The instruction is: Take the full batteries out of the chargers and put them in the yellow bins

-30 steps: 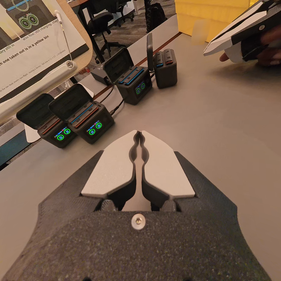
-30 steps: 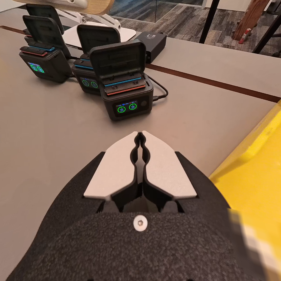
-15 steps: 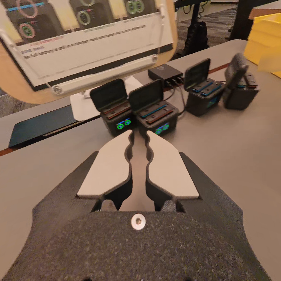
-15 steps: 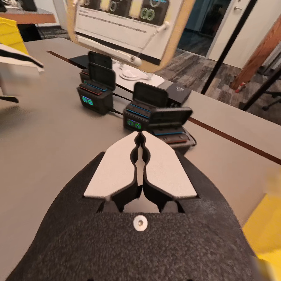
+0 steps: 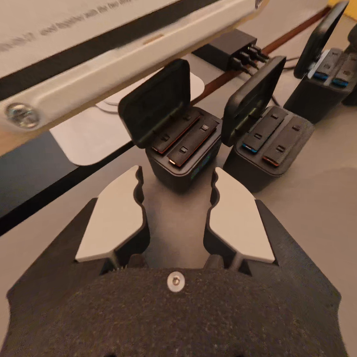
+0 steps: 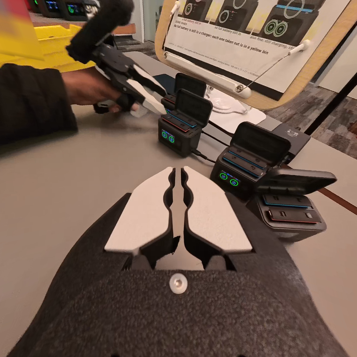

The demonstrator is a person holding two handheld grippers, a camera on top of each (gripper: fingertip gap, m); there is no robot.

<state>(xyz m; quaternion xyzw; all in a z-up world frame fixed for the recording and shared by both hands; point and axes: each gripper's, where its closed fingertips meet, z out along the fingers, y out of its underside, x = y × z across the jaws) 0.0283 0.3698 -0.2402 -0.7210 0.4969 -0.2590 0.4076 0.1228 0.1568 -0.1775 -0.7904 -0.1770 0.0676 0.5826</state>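
Printed instruction sheet [image 6: 241, 36] on wood-edged stand: lines of black print under charger photos, legible in right wrist view, blurred in left. Charger screens [image 6: 167, 136], [image 6: 229, 179]: green rings with small numerals. Black power hub [image 6: 291, 135]: small pale logo, too small to read.

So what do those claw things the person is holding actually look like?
Each claw has two flat pale-grey fingers with wavy black inner edges, on a speckled black body with one silver screw. The person's sleeve is dark, and a fuzzy black cover tops the left claw.
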